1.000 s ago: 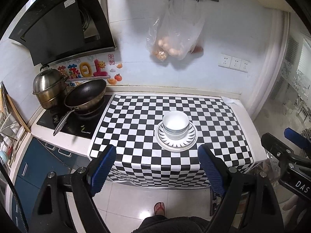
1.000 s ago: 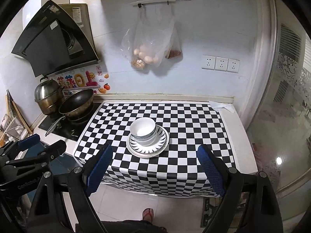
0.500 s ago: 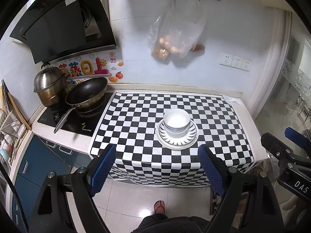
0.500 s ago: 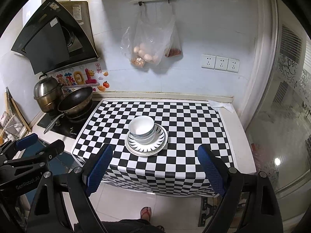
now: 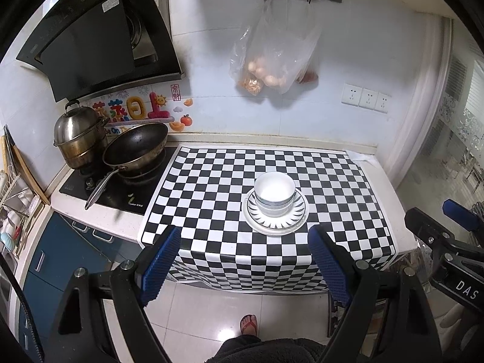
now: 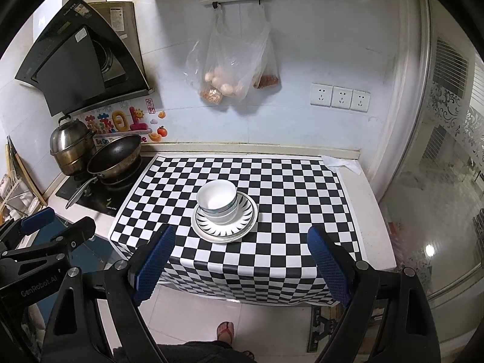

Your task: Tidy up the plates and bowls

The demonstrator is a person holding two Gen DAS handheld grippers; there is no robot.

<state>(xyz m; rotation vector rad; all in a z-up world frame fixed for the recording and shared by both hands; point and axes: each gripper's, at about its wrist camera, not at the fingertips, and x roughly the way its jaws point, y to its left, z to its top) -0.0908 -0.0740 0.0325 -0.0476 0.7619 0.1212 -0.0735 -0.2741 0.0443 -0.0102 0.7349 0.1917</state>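
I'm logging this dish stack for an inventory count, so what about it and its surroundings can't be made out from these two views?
- How many bowls are nested: both views show only stacked rims; the inner ones are hidden.
- How many plates: edges overlap, and the centre is covered by the bowls.
- Contents of the steamer pot: the lid covers it.
- Items in the hanging plastic bag: hazy behind the film.
- Dish rack: cut off by the left wrist view's edge.

- Your bowls (image 5: pixel 274 194) and plate (image 5: pixel 274 223) look like glossy glazed ceramic.
- The checked cloth (image 5: pixel 211 181) you work over is smooth, with a slight sheen.
- Your pot (image 5: pixel 77 139) is shiny metal; the pan (image 5: pixel 136 148) is matt black inside.
- Your gripper pads (image 5: pixel 160 264) are blue and rough-textured on black frames.
- The bag (image 5: pixel 272 48) is thin clear plastic.
- The floor (image 5: pixel 211 311) is glossy tile.
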